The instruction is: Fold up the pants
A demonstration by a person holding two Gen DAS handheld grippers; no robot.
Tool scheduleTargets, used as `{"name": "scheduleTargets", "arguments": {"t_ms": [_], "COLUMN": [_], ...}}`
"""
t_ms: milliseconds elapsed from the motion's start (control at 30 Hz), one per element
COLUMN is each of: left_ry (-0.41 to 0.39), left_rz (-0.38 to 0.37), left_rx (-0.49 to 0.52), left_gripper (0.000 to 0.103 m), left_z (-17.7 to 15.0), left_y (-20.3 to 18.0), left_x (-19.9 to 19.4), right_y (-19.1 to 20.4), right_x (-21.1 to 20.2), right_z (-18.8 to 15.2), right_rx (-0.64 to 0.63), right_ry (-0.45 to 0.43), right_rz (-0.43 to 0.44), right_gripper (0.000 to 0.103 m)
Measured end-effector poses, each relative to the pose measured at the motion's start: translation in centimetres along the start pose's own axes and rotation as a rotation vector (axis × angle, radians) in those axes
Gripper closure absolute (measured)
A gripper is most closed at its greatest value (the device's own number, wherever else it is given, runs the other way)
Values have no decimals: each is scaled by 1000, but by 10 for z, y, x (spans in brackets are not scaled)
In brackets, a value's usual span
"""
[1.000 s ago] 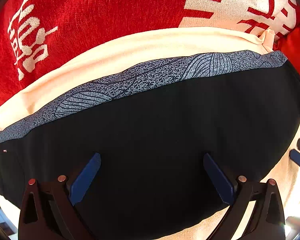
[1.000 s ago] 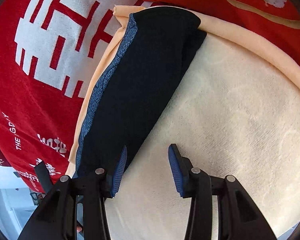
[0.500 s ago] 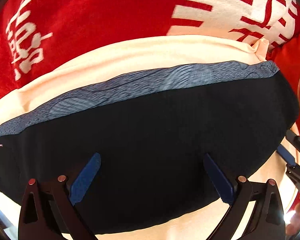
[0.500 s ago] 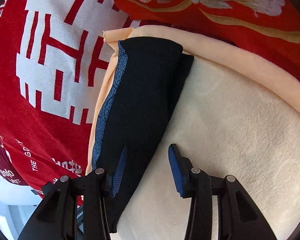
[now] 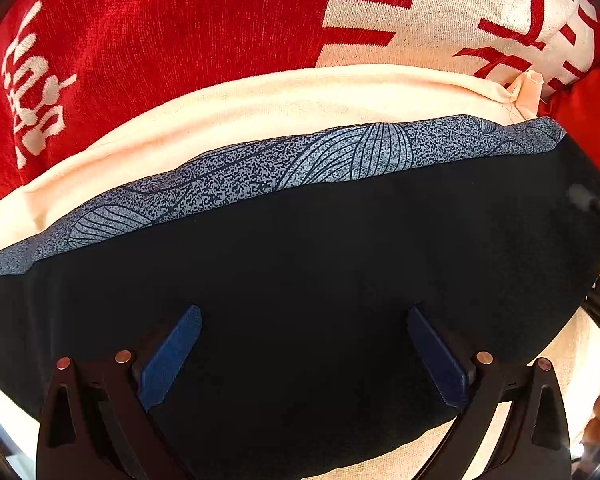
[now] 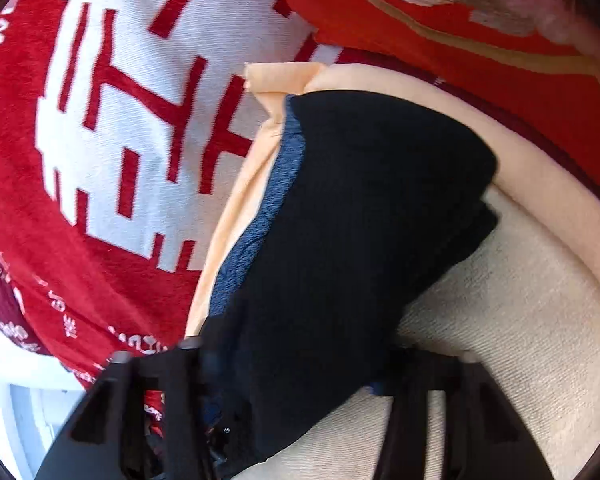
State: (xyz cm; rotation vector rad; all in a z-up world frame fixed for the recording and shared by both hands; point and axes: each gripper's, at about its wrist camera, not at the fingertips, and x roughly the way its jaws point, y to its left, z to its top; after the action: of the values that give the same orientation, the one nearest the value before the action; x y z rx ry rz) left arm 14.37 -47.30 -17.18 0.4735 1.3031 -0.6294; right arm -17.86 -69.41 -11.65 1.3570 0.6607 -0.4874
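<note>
Red-and-white patterned spread (image 5: 160, 60), cream towel (image 6: 520, 320) over it. Black pants (image 5: 320, 272) folded on the towel. Right tongs (image 6: 300, 380) just closed, now gripping the near pants edge; left tongs (image 5: 304, 352) gaping above. Probably ready for another fold.

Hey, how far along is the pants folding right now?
Done: the black pants lie as a narrow band on the cream towel. In hand: the right claw, jaws just closing, pinches the near end; the left claw is open above them. Left: folding end over end.
</note>
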Motion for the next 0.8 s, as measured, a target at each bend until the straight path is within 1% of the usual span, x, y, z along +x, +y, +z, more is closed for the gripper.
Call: {"name": "scheduleTargets", "arguments": {"t_ms": [33, 67, 100, 133, 167, 233, 300, 333, 400, 433, 467, 500, 600, 800], "left_ry": [1, -6, -20, -30, -41, -65, -69, -60, -19, -44, -85, -100, -100, -121], "left_rz": [-4, -4, -15, -23, -29, -50, -76, -89, -111, -86, -69, -61, -98, -112], "left_rx": [-3, -7, -8, -3, 5, 12, 13, 13, 34, 49, 69, 80, 64, 85], "left_gripper": [3, 9, 24, 33, 36, 37, 37, 37, 37, 36, 36, 36, 36, 36], "left_z": [2, -1, -1, 1, 2, 2, 3, 4, 3, 0, -3, -5, -4, -6], "left_y": [1, 2, 3, 5, 4, 5, 2, -1, -13, -17, -22, -24, -19, -20], "left_x": [-2, -5, -11, -18, -23, -32, -34, -31, -16, -13, -14, -14, -15, -16], "right_y": [-1, -1, 1, 7, 15, 29, 42, 47, 60, 66, 71, 77, 89, 123], "right_x": [-3, -6, -10, -14, -20, -28, -35, -37, -40, -39, -39, -39, -39, -38], "right_z": [1, 0, -2, -4, -7, -11, -15, -18, -22, -25, -27, -30, -34, -54], "right_rx": [14, 23, 14, -9, -45, -93, -137, -158, -205, -223, -246, -270, -308, -414], "right_ry": [-2, -6, -10, -15, -22, -30, -34, -36, -38, -30, -31, -33, -40, -40], "right_rz": [-6, 9, 16, 10, 9, 21, 28, 25, 11, 1, -11, -25, -38, -96], "right_gripper": [89, 89, 89, 89, 89, 89, 89, 89, 89, 89, 89, 89, 89, 89]}}
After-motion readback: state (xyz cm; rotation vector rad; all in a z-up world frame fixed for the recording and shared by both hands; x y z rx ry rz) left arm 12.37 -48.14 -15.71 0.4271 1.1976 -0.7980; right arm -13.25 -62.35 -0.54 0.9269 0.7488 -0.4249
